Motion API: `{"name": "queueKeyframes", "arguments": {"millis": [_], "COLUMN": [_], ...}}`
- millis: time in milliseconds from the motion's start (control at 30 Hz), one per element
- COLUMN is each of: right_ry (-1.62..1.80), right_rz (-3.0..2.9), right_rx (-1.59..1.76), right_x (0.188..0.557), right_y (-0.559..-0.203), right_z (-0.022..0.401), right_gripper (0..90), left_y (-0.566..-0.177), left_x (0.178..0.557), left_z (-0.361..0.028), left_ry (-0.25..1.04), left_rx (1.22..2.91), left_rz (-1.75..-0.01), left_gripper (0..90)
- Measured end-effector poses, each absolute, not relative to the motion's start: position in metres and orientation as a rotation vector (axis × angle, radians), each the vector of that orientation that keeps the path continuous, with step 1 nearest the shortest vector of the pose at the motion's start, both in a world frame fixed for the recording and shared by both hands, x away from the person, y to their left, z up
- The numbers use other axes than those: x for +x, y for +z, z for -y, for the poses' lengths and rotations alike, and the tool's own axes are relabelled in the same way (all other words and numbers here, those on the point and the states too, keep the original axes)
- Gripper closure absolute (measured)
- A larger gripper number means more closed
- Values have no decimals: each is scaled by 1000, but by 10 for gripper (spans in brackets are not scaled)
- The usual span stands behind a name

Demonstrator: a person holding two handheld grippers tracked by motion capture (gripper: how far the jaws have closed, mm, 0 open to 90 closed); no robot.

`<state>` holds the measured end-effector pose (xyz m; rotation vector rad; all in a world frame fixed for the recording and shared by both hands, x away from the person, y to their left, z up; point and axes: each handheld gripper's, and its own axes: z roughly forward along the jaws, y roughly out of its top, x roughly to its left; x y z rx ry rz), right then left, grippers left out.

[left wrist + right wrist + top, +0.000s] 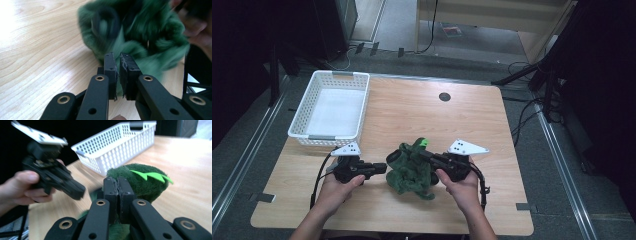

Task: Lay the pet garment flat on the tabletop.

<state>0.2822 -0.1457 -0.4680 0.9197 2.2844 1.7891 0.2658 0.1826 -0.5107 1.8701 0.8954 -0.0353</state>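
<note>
The wooden bench [412, 107] carries everything, and most of its top is bare, so I have room to work. At its far left corner stands a white perforated basket [333, 107], empty, which I judge to be where the toy is meant to go; nothing lies between it and the toy except my own left claw. Near the front edge, between my two hands, sits the green plush toy [411, 170], a crumpled, fuzzy heap with a bright green crest showing at its top.

My left claw [117, 65] comes at the toy from its left side, its jaws drawn nearly together; the pads seem to nip a fold of green plush at the toy's edge, though blur keeps me from being sure how much is caught. My right claw [117, 185] comes from the other side, jaws pressed tight on a bit of plush low on the toy, just below the crest. Holding it from both sides keeps the limp body from sagging once it leaves the bench.
</note>
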Motion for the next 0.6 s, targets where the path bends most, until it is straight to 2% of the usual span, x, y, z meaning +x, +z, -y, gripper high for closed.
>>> {"name": "queueKeyframes", "arguments": {"millis": [100,200,233,300,333,400,600], "right_ry": [1789,1801,1745,1574,1491,1537,1671], "right_rz": [-2294,-2278,-2242,-2133,-2088,-2071,-2050], "right_rx": [862,873,937,1112,1201,1307,1395], "right_x": [282,285,288,295,298,303,299], "right_y": [-462,-464,-466,-474,-479,-488,-482], "right_z": [151,160,164,173,178,190,194], "right_gripper": [874,855,829,714,729,701,473], "left_y": [-513,-515,-517,-520,-522,-522,-525], "left_x": [267,267,268,271,273,277,295], "left_z": [-182,-179,-177,-172,-170,-166,-147], "left_ry": [-40,-18,-11,5,15,9,72], "left_rx": [1870,1863,1856,1848,1845,1821,1805], "left_rz": [-911,-948,-968,-1018,-1032,-1053,-1142], "left_gripper": [791,693,646,572,545,490,375]}}
